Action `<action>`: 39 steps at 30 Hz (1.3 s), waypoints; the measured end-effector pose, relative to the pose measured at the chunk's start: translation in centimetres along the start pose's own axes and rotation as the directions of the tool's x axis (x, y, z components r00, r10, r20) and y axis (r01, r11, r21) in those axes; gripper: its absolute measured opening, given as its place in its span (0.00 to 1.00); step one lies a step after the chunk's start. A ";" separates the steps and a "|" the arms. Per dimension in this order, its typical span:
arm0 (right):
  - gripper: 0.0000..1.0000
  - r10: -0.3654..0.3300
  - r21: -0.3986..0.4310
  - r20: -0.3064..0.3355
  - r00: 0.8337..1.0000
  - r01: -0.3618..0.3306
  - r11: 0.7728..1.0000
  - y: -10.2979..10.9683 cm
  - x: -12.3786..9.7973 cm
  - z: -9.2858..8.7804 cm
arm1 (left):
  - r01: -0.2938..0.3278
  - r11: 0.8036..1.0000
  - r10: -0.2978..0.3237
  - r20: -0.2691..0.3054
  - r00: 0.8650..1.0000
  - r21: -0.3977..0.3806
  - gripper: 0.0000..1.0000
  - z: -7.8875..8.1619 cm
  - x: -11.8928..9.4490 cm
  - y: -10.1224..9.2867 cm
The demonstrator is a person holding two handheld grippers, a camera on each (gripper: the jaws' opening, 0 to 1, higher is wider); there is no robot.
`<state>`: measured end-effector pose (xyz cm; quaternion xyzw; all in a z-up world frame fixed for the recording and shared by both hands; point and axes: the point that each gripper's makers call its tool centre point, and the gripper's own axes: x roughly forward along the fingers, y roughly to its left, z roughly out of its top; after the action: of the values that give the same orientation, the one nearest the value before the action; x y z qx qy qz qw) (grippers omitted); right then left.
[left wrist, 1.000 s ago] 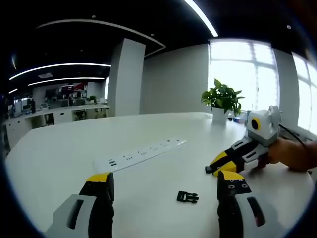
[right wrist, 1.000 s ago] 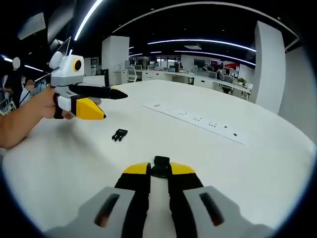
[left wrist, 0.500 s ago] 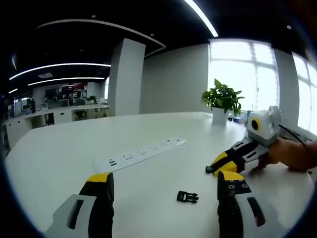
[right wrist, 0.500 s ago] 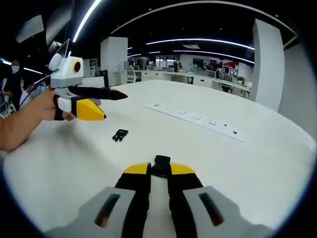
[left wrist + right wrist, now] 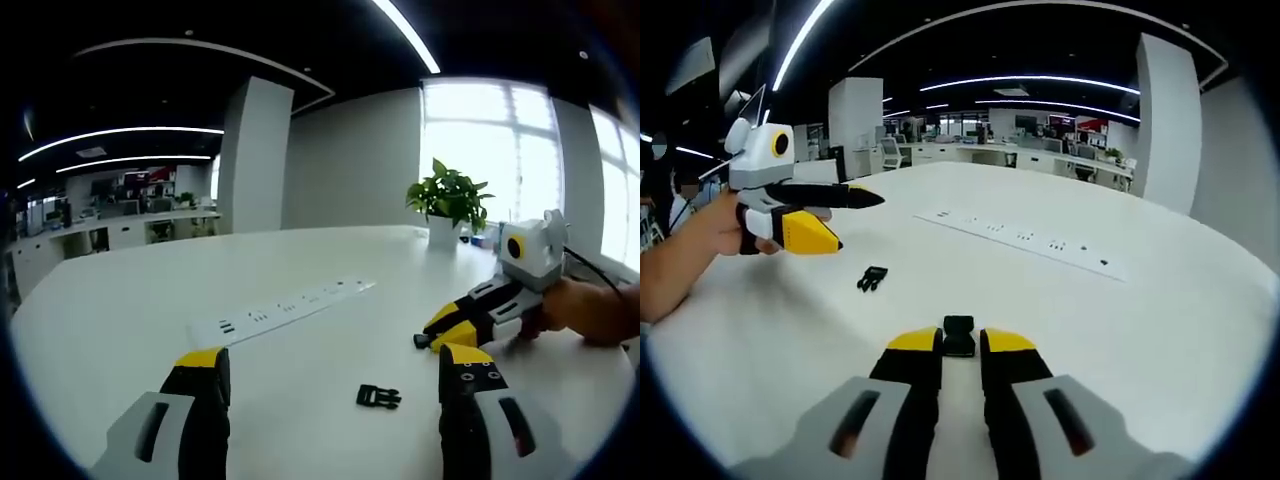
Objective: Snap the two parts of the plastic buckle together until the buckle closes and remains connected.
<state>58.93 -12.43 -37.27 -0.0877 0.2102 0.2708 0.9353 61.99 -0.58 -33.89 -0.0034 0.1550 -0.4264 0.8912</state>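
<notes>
right gripper view: right gripper (image 5: 959,352) jaws pinching one buckle half (image 5: 959,335) low over the white bench (image 5: 1160,330), left gripper (image 5: 825,215) jaws spread near the pronged half (image 5: 871,278); best to grip that squarely, align prongs with socket, press straight.

One buckle part (image 5: 871,279) lies on the table (image 5: 1160,330), the other part (image 5: 959,336) between the right tool (image 5: 962,345) tips.
</notes>
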 end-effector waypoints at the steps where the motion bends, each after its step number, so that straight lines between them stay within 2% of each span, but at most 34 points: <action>1: 0.15 0.006 -0.003 0.004 1.000 -0.006 1.000 0.1 0.0 0.1 | 0.000 1.000 0.000 0.000 1.000 0.000 0.87 0.0 0.0 0.0; 19: 0.12 0.009 -0.012 -0.004 1.000 -0.009 1.000 0.1 0.2 0.0 | 0.004 1.000 -0.004 -0.009 1.000 0.006 0.87 -0.3 0.1 -0.1; 21: 0.12 0.008 -0.009 -0.002 1.000 -0.008 1.000 0.1 0.2 0.0 | -0.017 1.000 0.018 -0.012 1.000 0.013 0.89 -0.3 0.1 0.4; 26: 0.11 0.004 -0.016 0.002 1.000 -0.004 1.000 0.0 0.2 0.0 | -0.006 0.999 0.006 -0.013 1.000 0.039 0.85 -0.3 -0.1 0.1; 28: 0.11 0.000 -0.018 0.001 1.000 0.000 1.000 0.0 0.2 0.0 | -0.006 0.999 0.007 -0.011 1.000 0.046 0.88 -0.2 -0.2 0.2; 30: 0.11 0.005 -0.007 -0.006 1.000 -0.005 1.000 0.0 0.2 0.0 | -0.011 1.000 0.010 0.030 0.999 0.021 0.96 0.6 -0.4 0.4; 33: 0.11 0.013 0.001 -0.024 1.000 -0.013 1.000 0.2 0.1 -0.1 | 0.003 1.000 -0.003 0.039 0.999 0.003 0.95 1.0 -1.0 0.7; 36: 0.11 0.021 0.002 -0.028 0.999 -0.021 1.000 0.4 0.1 -0.2 | -0.044 0.999 0.044 0.027 0.999 0.004 1.00 1.0 -1.2 1.7; 39: 0.11 0.012 0.010 -0.021 1.000 -0.011 1.000 0.0 0.2 -0.2 | -0.012 1.000 0.012 -0.003 1.000 0.022 1.00 0.5 -1.4 1.3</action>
<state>58.99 -12.40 -37.56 -0.0847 0.2217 0.2742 0.9319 62.31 1.28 -33.22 0.0081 0.1517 -0.4225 0.8935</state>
